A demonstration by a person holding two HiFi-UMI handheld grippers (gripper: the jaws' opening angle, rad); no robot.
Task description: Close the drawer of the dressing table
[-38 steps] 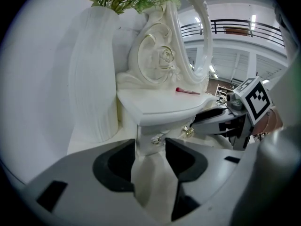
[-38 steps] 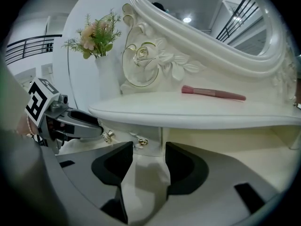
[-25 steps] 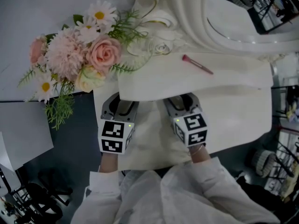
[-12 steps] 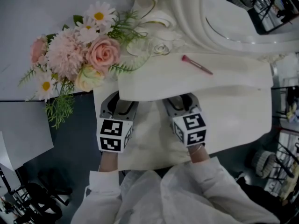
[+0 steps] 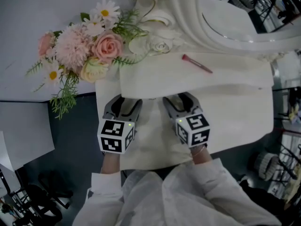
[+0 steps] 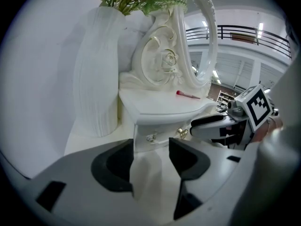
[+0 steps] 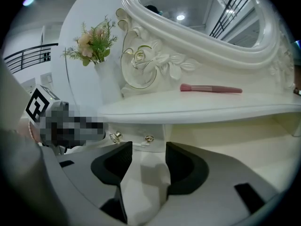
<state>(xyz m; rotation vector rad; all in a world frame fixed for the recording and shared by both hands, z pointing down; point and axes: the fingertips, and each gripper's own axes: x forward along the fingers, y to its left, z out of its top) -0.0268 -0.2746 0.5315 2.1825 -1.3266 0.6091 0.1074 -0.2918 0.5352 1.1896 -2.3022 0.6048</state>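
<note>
Jaws apart, nothing between them: left gripper (image 6: 150, 161) & right gripper (image 7: 146, 164) hover just before the drawer (image 7: 134, 138), which looks pushed in under the dressing table (image 5: 164, 81) top. Task prob. done; only backing away left.

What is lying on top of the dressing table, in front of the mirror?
A pink brush lies on the white top, before the mirror. The drawer under the top shows only its front; its inside is hidden.
</note>
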